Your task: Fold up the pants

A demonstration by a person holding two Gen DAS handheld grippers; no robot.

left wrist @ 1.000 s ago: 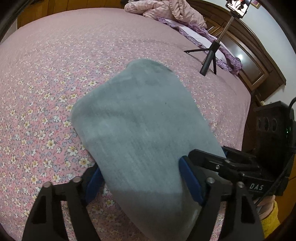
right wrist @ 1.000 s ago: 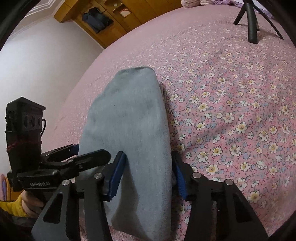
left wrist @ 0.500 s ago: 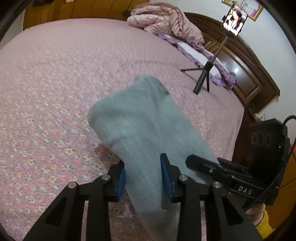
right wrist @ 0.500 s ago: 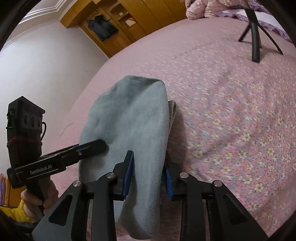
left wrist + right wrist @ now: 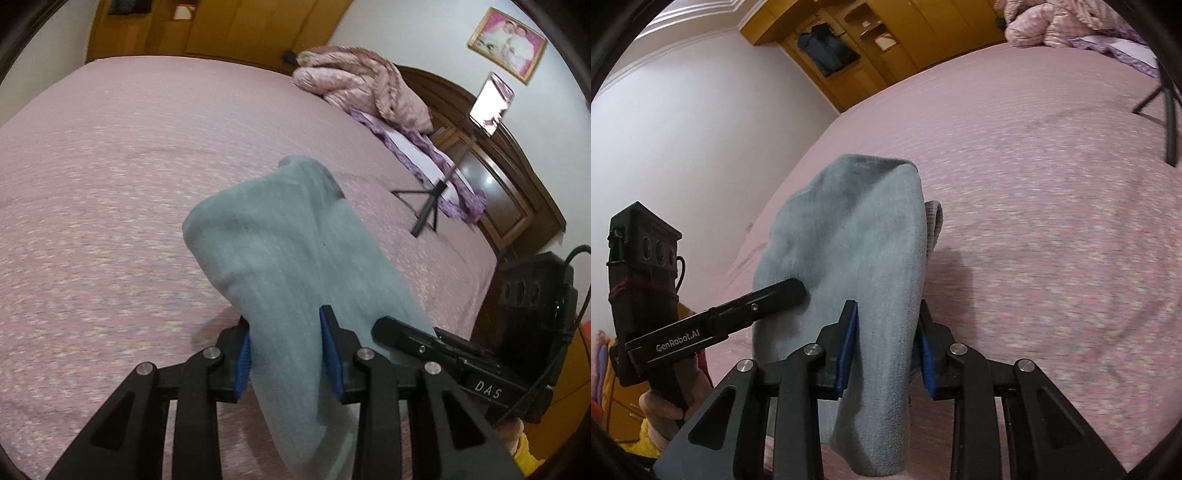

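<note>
Now my left gripper and right gripper each pinch the folded gray pants, lifting them over the pink bed.

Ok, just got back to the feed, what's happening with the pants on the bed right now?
A person holds both handheld grippers on the grey-blue pants. The left gripper and the right gripper are each shut on the near end of the fabric, side by side. That end is raised off the pink floral bedspread, and the far end appears to hang down towards it. The pants look folded over already, with layered edges showing.
</note>
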